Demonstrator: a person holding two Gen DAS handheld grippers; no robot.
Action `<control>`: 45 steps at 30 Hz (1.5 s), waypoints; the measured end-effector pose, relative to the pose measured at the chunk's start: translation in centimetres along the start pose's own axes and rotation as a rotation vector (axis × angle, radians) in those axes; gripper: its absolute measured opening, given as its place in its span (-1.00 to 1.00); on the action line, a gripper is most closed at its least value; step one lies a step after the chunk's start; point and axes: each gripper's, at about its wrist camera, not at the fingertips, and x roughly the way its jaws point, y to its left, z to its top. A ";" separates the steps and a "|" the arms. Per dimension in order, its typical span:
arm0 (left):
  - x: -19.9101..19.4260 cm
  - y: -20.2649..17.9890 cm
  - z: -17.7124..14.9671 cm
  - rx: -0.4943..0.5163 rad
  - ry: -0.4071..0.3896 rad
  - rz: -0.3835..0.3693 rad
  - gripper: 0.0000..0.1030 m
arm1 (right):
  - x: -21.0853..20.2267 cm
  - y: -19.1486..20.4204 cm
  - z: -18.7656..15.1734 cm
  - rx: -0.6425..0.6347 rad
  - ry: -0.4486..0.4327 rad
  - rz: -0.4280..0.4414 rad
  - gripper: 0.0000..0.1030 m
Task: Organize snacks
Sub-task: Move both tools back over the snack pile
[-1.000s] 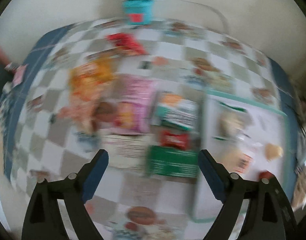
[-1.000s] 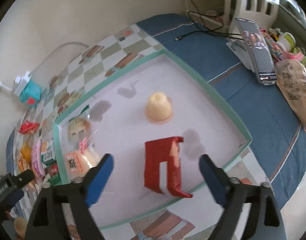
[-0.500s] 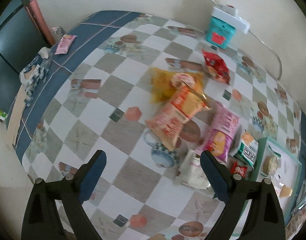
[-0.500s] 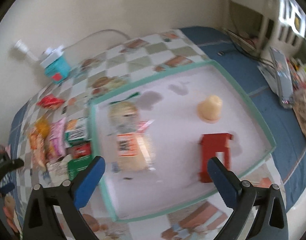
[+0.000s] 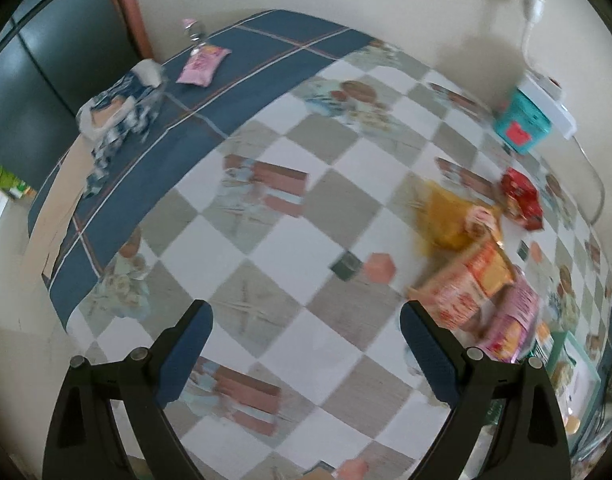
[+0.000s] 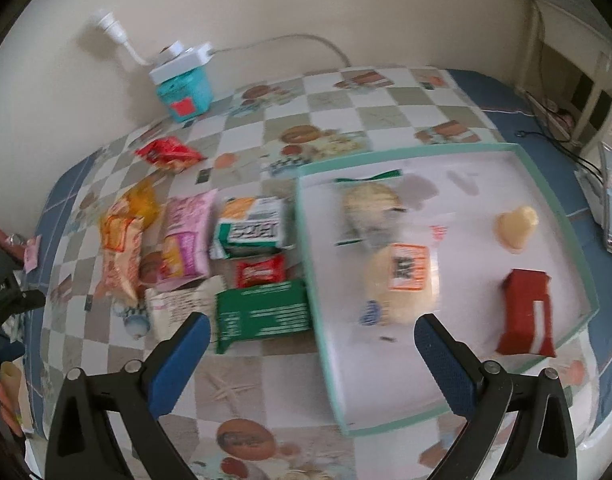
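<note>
My left gripper (image 5: 306, 312) is open and empty above bare checkered tablecloth (image 5: 289, 248). To its right lies the loose snack pile: a yellow bag (image 5: 446, 220), an orange bag (image 5: 466, 284), a pink bag (image 5: 510, 320) and a red packet (image 5: 520, 198). My right gripper (image 6: 312, 322) is open and empty above the left rim of the teal tray (image 6: 306, 240). In the tray lie a bread pack (image 6: 402, 280), a round biscuit pack (image 6: 372, 204), a yellow jelly cup (image 6: 516, 226) and a red pack (image 6: 526, 312). A green box (image 6: 261, 316) sits just left of the rim.
A teal box (image 6: 183, 92) with a power strip and cable stands by the wall. A pink packet (image 5: 203, 64) and a crumpled bag (image 5: 121, 116) lie on the blue cloth at the far left. A device (image 6: 610, 200) rests right of the tray.
The left gripper has swung left, off the snack pile and over bare cloth. The right gripper has moved left from the tray's middle to its left rim. Both stayed open.
</note>
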 end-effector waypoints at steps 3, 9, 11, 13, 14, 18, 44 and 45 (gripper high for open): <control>0.5 0.9 0.4 -0.019 0.009 0.002 0.84 | 0.5 1.5 -0.2 -0.026 0.017 0.006 1.00; 1.6 1.0 0.6 -0.007 0.039 -0.007 0.84 | 1.7 3.7 -0.3 -0.058 0.044 0.014 1.00; 1.8 0.7 0.6 0.001 0.048 -0.013 0.84 | 2.1 4.1 -0.1 -0.057 0.050 0.021 1.00; 1.9 0.2 0.4 0.015 0.055 -0.024 0.84 | 2.3 4.2 0.0 -0.054 0.054 0.023 1.00; 2.0 0.0 0.4 0.021 0.056 -0.028 0.84 | 2.5 4.1 0.1 -0.051 0.057 0.024 1.00; 2.3 -2.0 0.0 0.088 0.064 -0.037 0.84 | 3.1 3.7 0.7 -0.034 0.067 0.024 1.00; 4.8 -17.5 -7.3 0.471 0.102 -0.079 0.85 | 4.0 -3.3 3.4 0.183 0.110 -0.197 1.00; 4.8 -18.1 -7.7 0.494 0.099 -0.081 0.85 | 4.0 -3.5 3.4 0.187 0.112 -0.196 1.00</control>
